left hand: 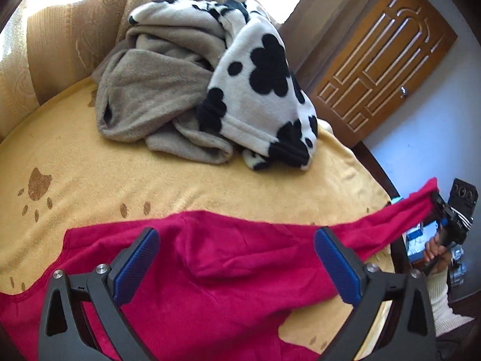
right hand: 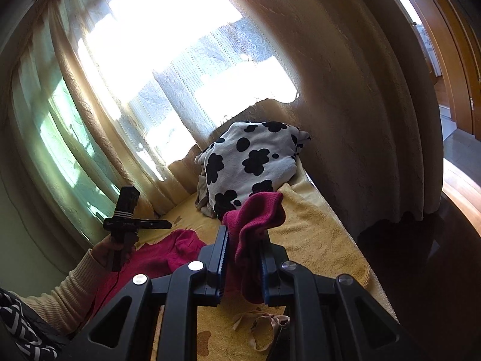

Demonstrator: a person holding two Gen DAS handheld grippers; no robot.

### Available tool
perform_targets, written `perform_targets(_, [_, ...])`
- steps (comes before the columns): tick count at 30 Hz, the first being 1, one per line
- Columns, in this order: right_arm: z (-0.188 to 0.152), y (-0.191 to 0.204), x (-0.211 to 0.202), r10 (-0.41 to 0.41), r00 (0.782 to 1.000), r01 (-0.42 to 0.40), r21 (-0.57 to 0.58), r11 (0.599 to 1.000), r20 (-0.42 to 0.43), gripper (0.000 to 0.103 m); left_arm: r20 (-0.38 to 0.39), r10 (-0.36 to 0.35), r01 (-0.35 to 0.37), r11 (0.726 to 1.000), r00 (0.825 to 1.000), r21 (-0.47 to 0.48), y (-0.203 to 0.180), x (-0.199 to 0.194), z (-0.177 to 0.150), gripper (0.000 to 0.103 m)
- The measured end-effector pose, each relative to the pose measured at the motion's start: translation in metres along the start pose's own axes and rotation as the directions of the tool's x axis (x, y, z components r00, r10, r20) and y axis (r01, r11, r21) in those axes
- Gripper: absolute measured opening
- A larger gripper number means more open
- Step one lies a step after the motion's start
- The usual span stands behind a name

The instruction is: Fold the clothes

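A: What is that big yellow thing?

B: A yellow blanket (left hand: pixel 186 177) with brown paw prints (left hand: pixel 37 185) on it. It fills the middle of the left wrist picture.

A: And at the upper right?

B: A brown wooden door (left hand: pixel 387 57) with a small knob, next to a pale wall (left hand: pixel 436 138).

A: What is behind, at the top?

B: Tan curtains (right hand: pixel 345 96) with swirls on them. In the right wrist picture, bright light comes through a lacy white curtain (right hand: pixel 192 69) at the upper middle. A thin tan ribbon (right hand: pixel 261 325) lies on the blanket at the bottom.
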State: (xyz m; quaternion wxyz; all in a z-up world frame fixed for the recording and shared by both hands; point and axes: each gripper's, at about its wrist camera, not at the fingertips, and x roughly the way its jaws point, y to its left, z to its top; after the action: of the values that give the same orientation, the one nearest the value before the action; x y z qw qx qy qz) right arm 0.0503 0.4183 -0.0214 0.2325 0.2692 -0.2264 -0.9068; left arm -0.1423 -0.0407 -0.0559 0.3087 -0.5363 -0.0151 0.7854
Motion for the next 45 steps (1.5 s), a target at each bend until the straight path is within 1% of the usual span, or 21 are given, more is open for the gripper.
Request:
perform_targets(3, [0.000, 0.005, 0.007, 0.003, 1.000, -0.004, -0.022, 1.000, -0.016, 0.019, -0.072, -0.010, 0.011, 1.000, 0.997, 0.006, -0.016, 0.019, -0.009, 0.103])
perform_targets(5, [0.001, 0.007, 0.008, 0.011, 1.000, -0.012, -0.025, 1.000, -0.012, 0.019, -0.082, 0.053, -0.052, 0.998, 0.995, 0.019, -0.019, 0.041, -0.008, 0.103])
perform_targets(6, [0.002, 0.007, 0.008, 0.013, 1.000, -0.013, -0.024, 1.000, -0.007, 0.019, -0.080, 0.104, -0.102, 0.994, 0.991, 0.031, -0.018, 0.050, -0.008, 0.103])
perform_targets(7, [0.002, 0.008, 0.007, 0.014, 1.000, -0.014, -0.024, 1.000, -0.001, 0.019, -0.064, 0.180, -0.177, 0.983, 0.982, 0.047, -0.017, 0.059, -0.007, 0.103])
perform_targets(8, [0.003, 0.008, 0.005, 0.015, 1.000, -0.015, -0.023, 1.000, 0.006, 0.019, -0.039, 0.262, -0.259, 0.964, 0.964, 0.067, -0.016, 0.067, -0.005, 0.103])
perform_targets(9, [0.005, 0.009, 0.002, 0.015, 1.000, -0.015, -0.023, 1.000, 0.015, 0.019, -0.007, 0.319, -0.317, 0.945, 0.948, 0.085, -0.015, 0.074, -0.003, 0.103])
perform_targets(12, [0.008, 0.015, -0.009, 0.022, 0.998, -0.020, -0.027, 0.999, 0.055, 0.019, 0.076, 0.371, -0.374, 0.927, 0.926, 0.036, -0.010, 0.081, 0.008, 0.103])
perform_targets(17, [0.007, 0.027, -0.029, 0.033, 0.993, -0.027, -0.049, 0.998, 0.118, 0.019, 0.154, 0.446, -0.445, 0.894, 0.881, -0.048, -0.001, 0.088, 0.020, 0.103])
perform_targets(19, [0.004, 0.026, -0.027, 0.000, 0.994, 0.006, -0.055, 0.998, 0.109, 0.019, 0.173, 0.454, -0.446, 0.891, 0.874, -0.083, 0.003, 0.087, 0.020, 0.103])
perform_targets(22, [-0.002, 0.015, -0.013, -0.072, 0.996, 0.075, -0.046, 0.996, 0.059, 0.019, 0.177, 0.447, -0.440, 0.894, 0.877, -0.079, 0.003, 0.085, 0.016, 0.103])
perform_targets(23, [-0.004, 0.007, -0.006, -0.077, 0.996, 0.078, -0.023, 0.997, 0.042, 0.019, 0.177, 0.439, -0.432, 0.898, 0.881, -0.076, 0.003, 0.083, 0.014, 0.103])
perform_targets(24, [-0.006, 0.000, 0.000, -0.082, 0.996, 0.082, 0.001, 0.997, 0.025, 0.019, 0.177, 0.421, -0.413, 0.907, 0.890, -0.079, 0.005, 0.080, 0.013, 0.103])
perform_targets(27, [-0.007, -0.017, 0.013, -0.093, 0.996, 0.092, 0.056, 0.994, 0.003, 0.019, 0.191, 0.326, -0.305, 0.943, 0.926, -0.131, 0.012, 0.057, 0.006, 0.103])
perform_targets(31, [0.002, -0.012, 0.012, -0.081, 0.996, 0.080, 0.047, 0.996, 0.028, 0.019, 0.214, 0.208, -0.181, 0.973, 0.954, -0.142, 0.010, 0.019, -0.012, 0.103])
perform_targets(33, [0.007, -0.005, 0.011, -0.074, 0.996, 0.073, 0.033, 0.997, 0.042, 0.019, 0.168, 0.174, -0.154, 0.980, 0.970, -0.125, 0.007, 0.016, -0.026, 0.103])
perform_targets(36, [0.015, 0.006, 0.009, -0.047, 0.996, 0.045, 0.026, 0.999, 0.072, 0.019, 0.066, 0.150, -0.141, 0.982, 0.986, -0.125, -0.008, 0.048, -0.042, 0.103])
perform_targets(37, [0.018, 0.009, 0.010, -0.029, 0.996, 0.027, 0.028, 0.999, 0.082, 0.019, 0.055, 0.166, -0.159, 0.981, 0.985, -0.108, -0.018, 0.058, -0.043, 0.103])
perform_targets(39, [0.023, 0.017, 0.012, 0.001, 0.995, -0.004, 0.033, 0.999, 0.100, 0.019, 0.072, 0.242, -0.239, 0.970, 0.968, -0.041, -0.033, 0.063, -0.043, 0.103])
perform_targets(42, [0.032, 0.030, 0.014, 0.048, 0.990, -0.054, 0.039, 0.998, 0.131, 0.019, 0.108, 0.352, -0.361, 0.930, 0.930, 0.074, -0.055, 0.075, -0.046, 0.103])
perform_targets(43, [0.036, 0.036, 0.015, 0.064, 0.988, -0.070, 0.038, 0.997, 0.144, 0.019, 0.114, 0.365, -0.376, 0.922, 0.924, 0.098, -0.060, 0.077, -0.047, 0.103])
perform_targets(45, [0.045, 0.049, 0.017, 0.089, 0.982, -0.094, 0.023, 0.995, 0.167, 0.019, 0.114, 0.337, -0.349, 0.931, 0.935, 0.104, -0.062, 0.071, -0.048, 0.103])
